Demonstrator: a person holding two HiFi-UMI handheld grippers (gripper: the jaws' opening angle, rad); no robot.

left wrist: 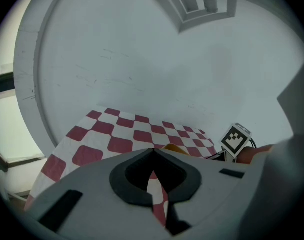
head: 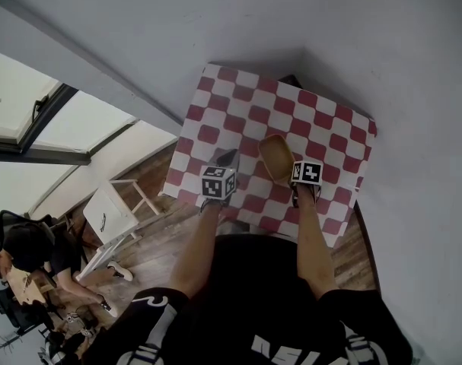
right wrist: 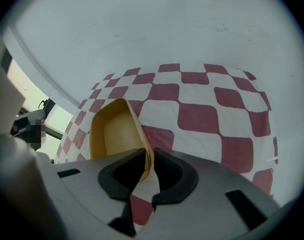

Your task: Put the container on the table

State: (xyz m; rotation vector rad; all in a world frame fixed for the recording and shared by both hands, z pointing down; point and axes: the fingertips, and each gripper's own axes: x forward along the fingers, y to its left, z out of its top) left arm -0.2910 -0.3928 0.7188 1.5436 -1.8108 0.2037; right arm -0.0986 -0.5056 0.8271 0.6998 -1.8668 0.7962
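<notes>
A tan, open-topped container (head: 275,157) sits tilted on the table (head: 322,120) with the red-and-white checked cloth. In the right gripper view the container (right wrist: 115,131) lies left of centre, and its near rim runs down between the pads of my right gripper (right wrist: 150,158). The jaws stand slightly apart, with a gap beside the thin rim. My right gripper (head: 287,178) is at the container's near end. My left gripper (head: 227,159) hovers just left of the container with its tips together and nothing held. In the left gripper view its tips (left wrist: 153,151) meet over the cloth (left wrist: 116,134).
The table stands in a corner against grey walls (head: 215,21). A white stool (head: 113,213) stands on the wooden floor to the left, and a seated person (head: 33,257) is at the lower left. Windows (head: 33,105) run along the left.
</notes>
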